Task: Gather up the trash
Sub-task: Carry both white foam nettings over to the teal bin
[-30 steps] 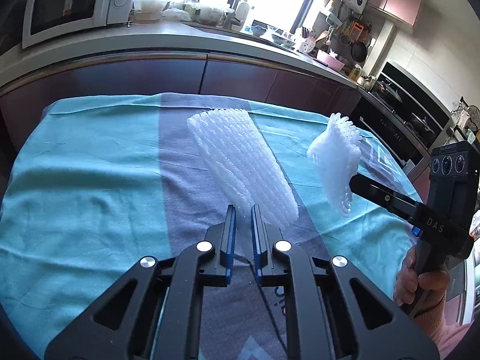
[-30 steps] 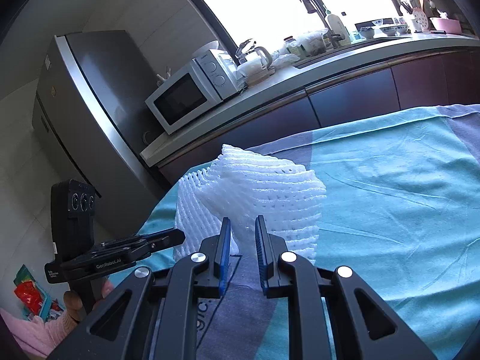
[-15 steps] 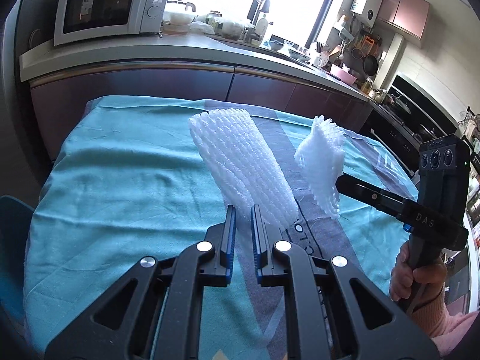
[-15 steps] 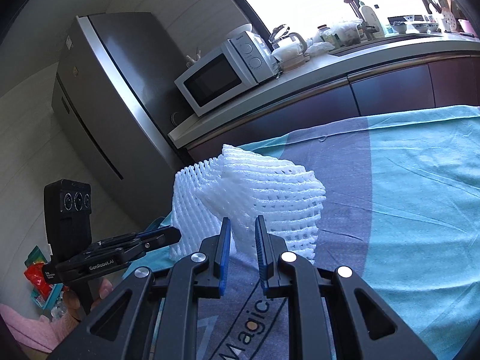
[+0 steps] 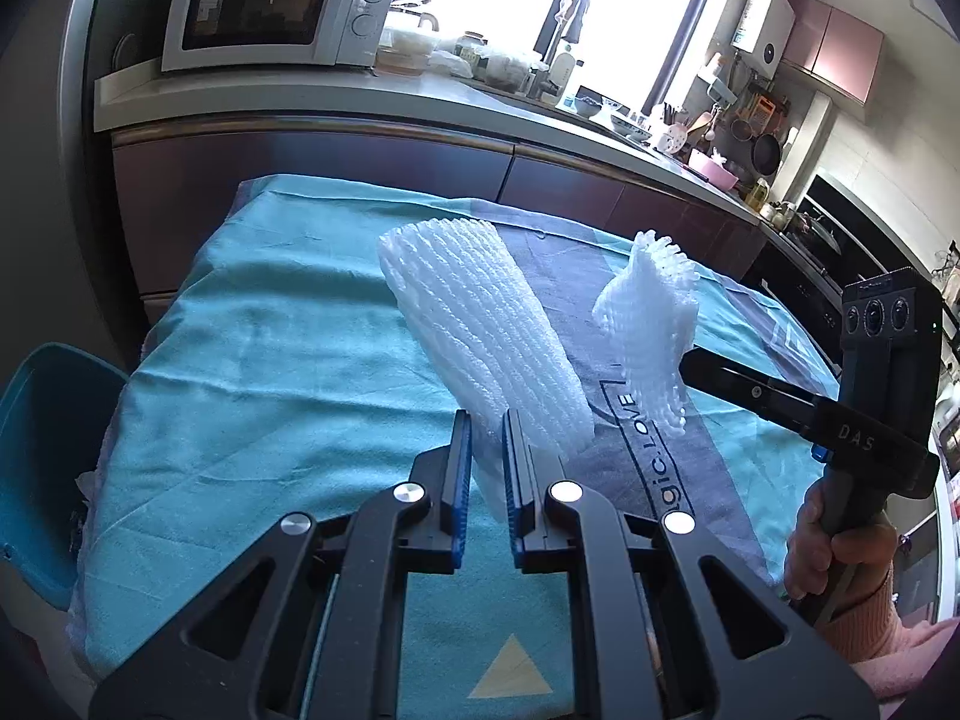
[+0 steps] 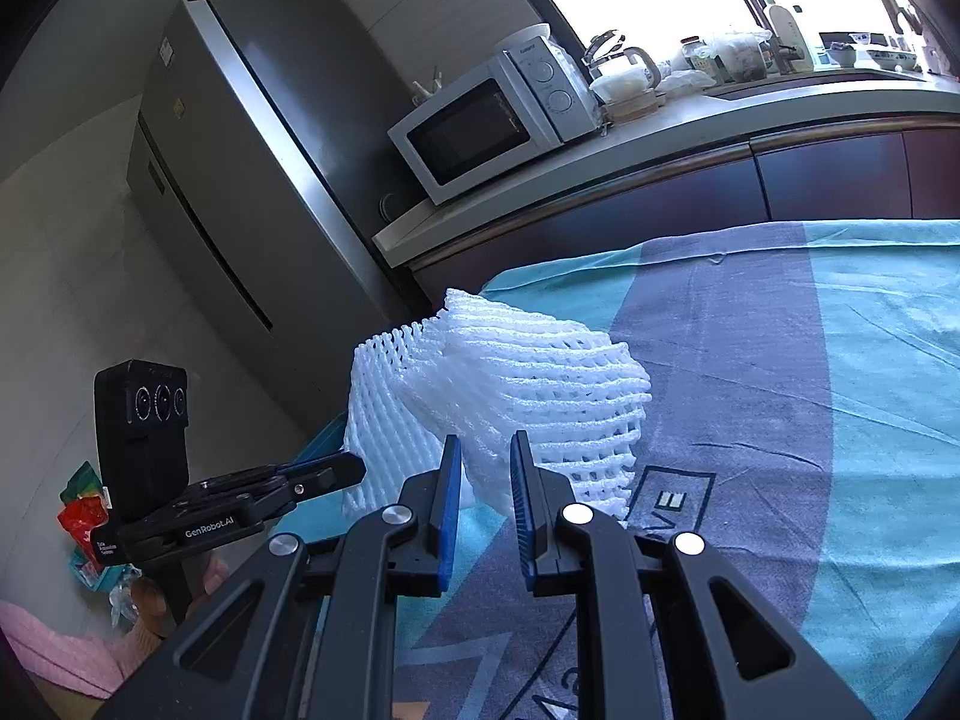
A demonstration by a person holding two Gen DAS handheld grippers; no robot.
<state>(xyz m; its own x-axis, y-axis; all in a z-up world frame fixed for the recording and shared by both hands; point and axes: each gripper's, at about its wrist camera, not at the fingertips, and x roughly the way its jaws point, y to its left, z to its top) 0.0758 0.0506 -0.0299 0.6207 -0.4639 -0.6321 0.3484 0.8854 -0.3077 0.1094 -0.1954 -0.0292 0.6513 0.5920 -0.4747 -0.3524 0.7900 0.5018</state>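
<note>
You're in a home kitchen. A white microwave [image 5: 273,9] sits on the far counter [image 5: 360,99], with a glass kettle [image 6: 621,69] and jars beside it under a bright window [image 5: 636,18]. To the left stands a steel refrigerator [image 6: 240,180]. On the far right hang pans and utensils [image 5: 753,132], with pink wall cabinets [image 5: 840,54] above and a built-in oven [image 5: 822,252] below.

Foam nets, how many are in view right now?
2: one foam net clamped in the left hand-held gripper, the other foam net clamped in the right hand-held gripper.
</note>
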